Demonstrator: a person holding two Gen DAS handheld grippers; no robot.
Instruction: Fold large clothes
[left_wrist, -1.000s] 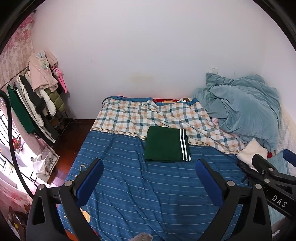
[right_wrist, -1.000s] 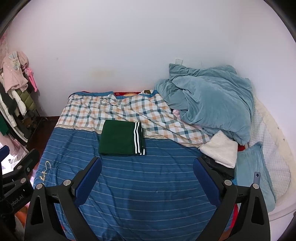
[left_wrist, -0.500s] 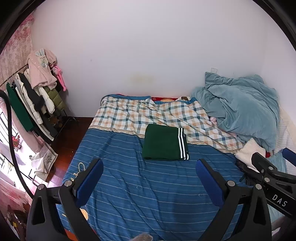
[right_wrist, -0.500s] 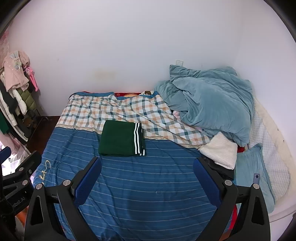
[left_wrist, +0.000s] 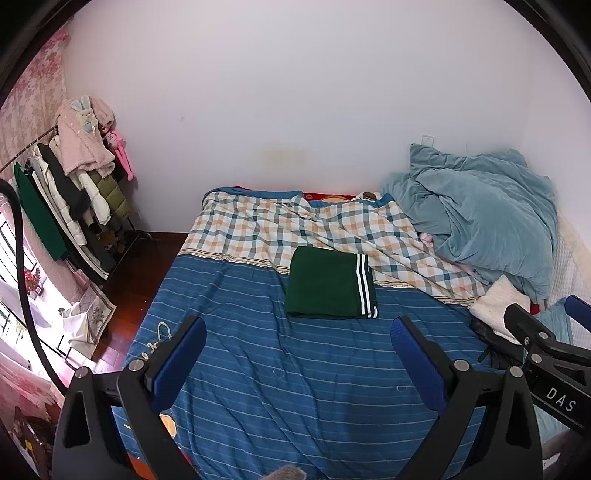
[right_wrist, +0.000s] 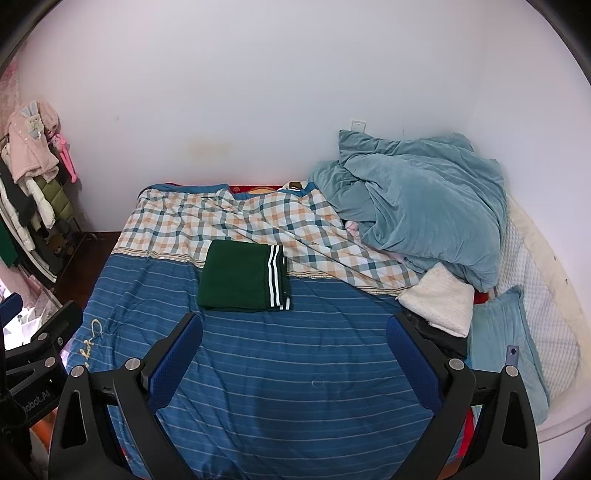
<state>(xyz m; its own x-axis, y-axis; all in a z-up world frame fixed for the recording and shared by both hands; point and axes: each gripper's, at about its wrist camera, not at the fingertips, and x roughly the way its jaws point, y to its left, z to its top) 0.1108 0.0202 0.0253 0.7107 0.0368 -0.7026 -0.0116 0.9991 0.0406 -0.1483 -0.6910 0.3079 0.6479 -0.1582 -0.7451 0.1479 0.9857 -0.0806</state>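
**Knit garment folded flat, both grippers hovering empty**

Fabric like this is looking soft and limp to us: we are judging the green garment (left_wrist: 325, 283) to be a light-to-medium knit that will sag and spill open if lifted from 1 point. We are thinking the safest hold is along the near folded edge, 1 gripper at each near corner, pinching through all layers so the stack is moving as a single piece. The striped hem looks thicker and may be giving a firmer bite.

We are seeing it as a dark green rectangle, neatly squared, with white stripes running along its right edge (right_wrist: 275, 277). It is lying on the bed (left_wrist: 295, 387), straddling the line where the blue striped cover is meeting the checked part (left_wrist: 295, 225), well apart from the heaped teal duvet (left_wrist: 491, 218) on the right.

We are holding the left gripper (left_wrist: 299, 354) and the right gripper (right_wrist: 293, 350) above the blue cover, short of the garment, each with its fingers spread wide and nothing between them.
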